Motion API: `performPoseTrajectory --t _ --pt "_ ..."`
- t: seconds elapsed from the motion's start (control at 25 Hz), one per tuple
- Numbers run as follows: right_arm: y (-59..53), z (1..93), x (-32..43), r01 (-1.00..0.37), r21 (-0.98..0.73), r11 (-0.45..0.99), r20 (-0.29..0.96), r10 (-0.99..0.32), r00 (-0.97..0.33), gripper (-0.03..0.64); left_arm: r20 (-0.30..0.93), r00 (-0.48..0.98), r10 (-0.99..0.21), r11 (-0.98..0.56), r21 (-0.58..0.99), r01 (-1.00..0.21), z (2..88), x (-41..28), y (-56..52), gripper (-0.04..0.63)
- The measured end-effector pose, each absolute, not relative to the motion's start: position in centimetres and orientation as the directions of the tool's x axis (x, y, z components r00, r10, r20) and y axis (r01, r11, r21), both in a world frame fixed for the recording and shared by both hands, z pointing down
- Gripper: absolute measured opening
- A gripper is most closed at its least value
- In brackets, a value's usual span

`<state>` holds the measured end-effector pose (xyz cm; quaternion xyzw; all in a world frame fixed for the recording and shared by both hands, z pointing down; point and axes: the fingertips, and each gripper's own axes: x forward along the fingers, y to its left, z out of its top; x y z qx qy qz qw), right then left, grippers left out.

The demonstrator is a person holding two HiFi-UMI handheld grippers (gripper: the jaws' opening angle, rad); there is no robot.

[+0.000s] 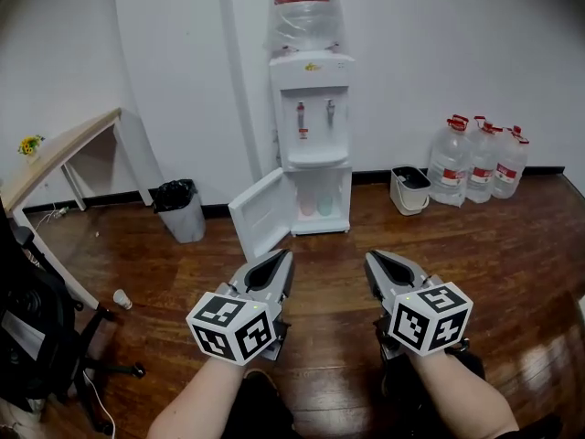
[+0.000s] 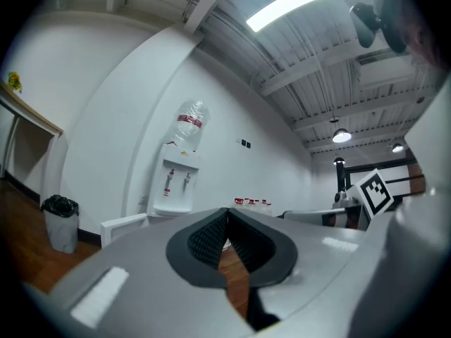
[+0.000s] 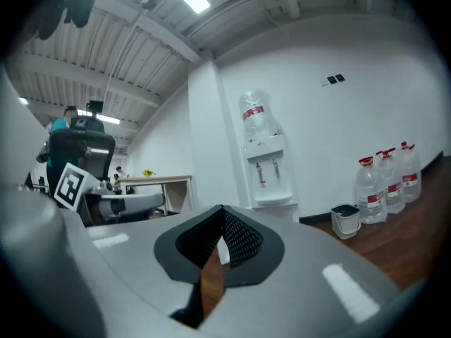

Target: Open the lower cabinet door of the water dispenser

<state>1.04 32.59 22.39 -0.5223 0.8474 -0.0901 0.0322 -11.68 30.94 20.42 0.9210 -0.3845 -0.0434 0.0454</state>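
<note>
The door (image 1: 263,213) of the dispenser (image 1: 313,90) stands open, so the left gripper (image 1: 284,258) and right gripper (image 1: 373,260) hang well back, both pinched together and empty, probably finished.

black bin (image 1: 178,208), white bucket (image 1: 409,190) beside spare water jugs (image 1: 480,163), wooden desk (image 1: 55,154), office chair (image 1: 37,337)

My left hand-held gripper (image 2: 226,214) has its jaws together with nothing between them; only wood floor (image 2: 21,255) shows through the gap behind the tips. Past it I see the dispenser (image 2: 176,185) against the white wall, with a bottle (image 2: 189,127) upright on top. Its lower door (image 2: 124,227) stands swung out to the left. A bin (image 2: 60,222) sits further left. A marker cube (image 2: 374,192) shows at right.
</note>
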Motion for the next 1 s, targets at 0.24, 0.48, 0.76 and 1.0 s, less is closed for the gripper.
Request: performPoseTrajectory --t 0.24,0.48,0.76,1.0 --pt "30.3 22.9 2.4 -0.882 -0.129 0.453 0.055 -0.885 -0.462 0.000 -0.010 0.691 -0.723 -0.690 0.062 -0.721 21.1 -10.0 28.5 0.000" --pt "27.2 20.5 5.3 -0.851 -0.217 0.477 -0.023 -0.875 -0.484 0.000 0.069 0.680 -0.730 -0.682 -0.006 -0.731 21.7 -7.3 29.8 0.000" --pt "19.8 21.5 4.5 -0.813 -0.302 0.498 0.001 -0.852 -0.523 0.000 0.046 0.655 -0.755 -0.655 0.010 -0.756 22.6 -8.9 26.6 0.000" --pt "15.0 22.3 3.3 -0.813 -0.297 0.500 0.013 -0.850 -0.527 0.000 0.033 0.650 -0.759 -0.646 0.085 -0.758 22.4 -9.9 21.6 0.000"
